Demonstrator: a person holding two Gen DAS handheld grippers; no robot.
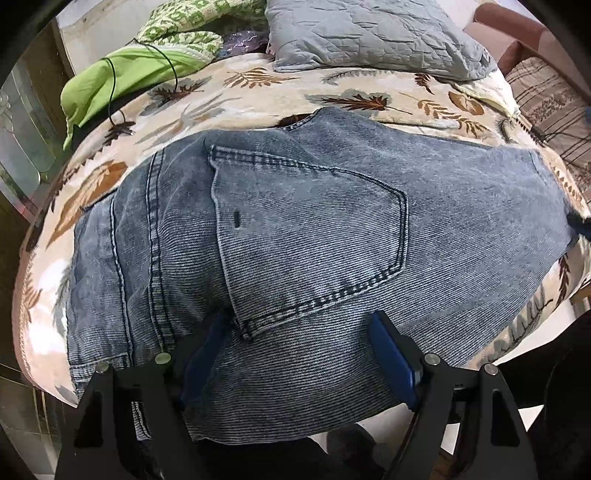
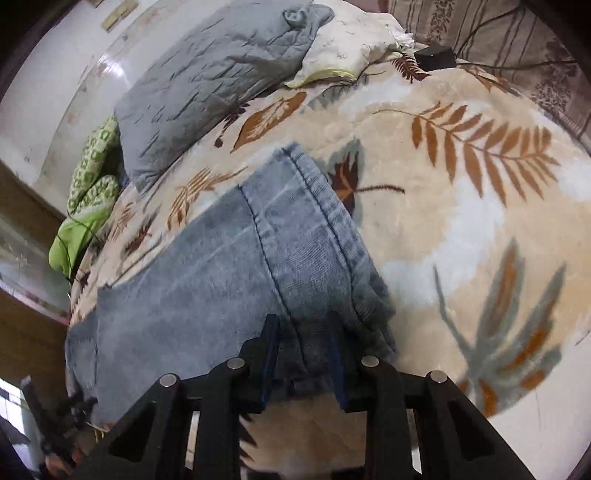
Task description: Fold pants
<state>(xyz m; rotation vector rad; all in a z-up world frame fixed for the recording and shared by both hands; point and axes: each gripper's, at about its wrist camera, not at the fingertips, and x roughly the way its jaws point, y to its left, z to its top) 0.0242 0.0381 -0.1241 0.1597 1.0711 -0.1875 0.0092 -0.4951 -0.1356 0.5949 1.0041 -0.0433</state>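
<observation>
Two claws are in my hands, and both hang over the jeans (image 1: 314, 229) that lie spread on the leaf-print blanket (image 2: 461, 229). My left claw (image 1: 299, 347) stands with its blue pads wide apart, one on each side of the lower corner of the back pocket (image 1: 310, 236); the denim runs between them, but the pads do not press on it. My right claw (image 2: 303, 354) is drawn much closer together, and a bunched fold of the denim near the stitched hem (image 2: 325, 206) sits between its pads, which clamp it. In the right wrist view the jeans stretch from that pinched end away to the left, lying flat toward the near left edge of the bed. In the left wrist view the seat and waistband fill the near middle, and the leg runs off to the right. At the far side a grey quilted pillow (image 1: 373, 33) rests on the blanket, with a green patterned cloth (image 1: 155, 51) to its left and a thin black cable (image 1: 110, 85) trailing across it.
</observation>
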